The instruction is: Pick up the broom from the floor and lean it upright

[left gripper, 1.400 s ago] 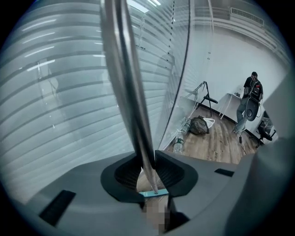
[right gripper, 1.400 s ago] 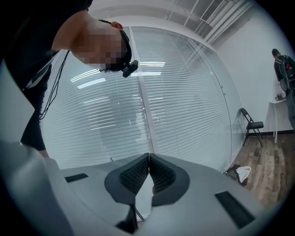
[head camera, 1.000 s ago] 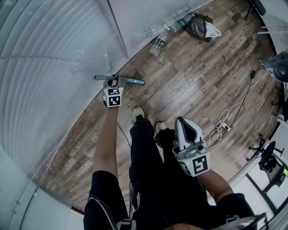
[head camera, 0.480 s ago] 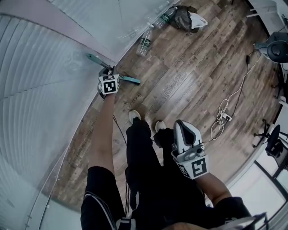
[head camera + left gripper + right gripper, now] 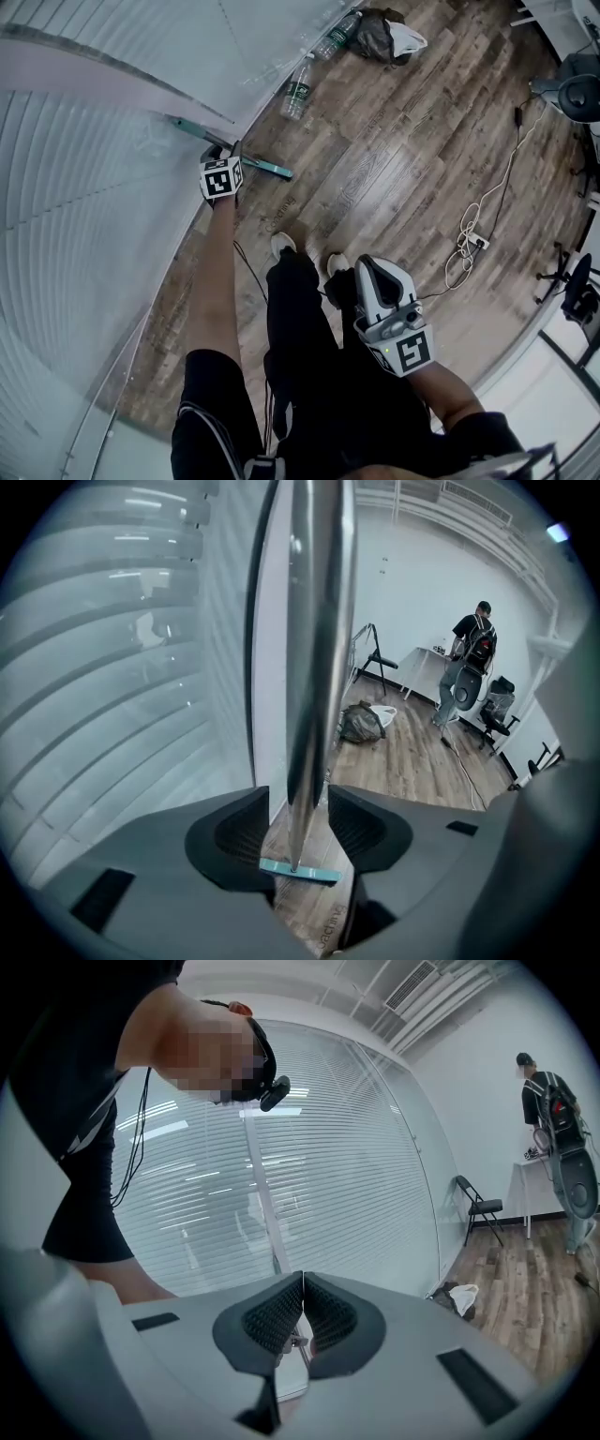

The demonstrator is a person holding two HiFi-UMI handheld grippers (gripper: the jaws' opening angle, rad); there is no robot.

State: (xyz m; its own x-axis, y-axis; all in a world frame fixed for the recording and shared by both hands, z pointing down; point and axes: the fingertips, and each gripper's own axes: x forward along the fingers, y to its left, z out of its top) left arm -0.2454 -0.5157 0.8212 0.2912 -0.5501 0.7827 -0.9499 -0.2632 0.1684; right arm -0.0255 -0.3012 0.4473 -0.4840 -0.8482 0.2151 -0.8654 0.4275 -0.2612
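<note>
The left gripper's jaws have just been opening, loose around the broom leaning upright between them on the glass, so its head may slip and topple it; the right gripper is closed, empty.

— What sort of broom is it?
— A slim broom: a shiny metal pole and a narrow, flat teal head.
— And its pose?
— Nearly upright, head down on the wooden floor, with the pole rising close beside the slatted glass wall. Whether they touch, I can't tell.
</note>
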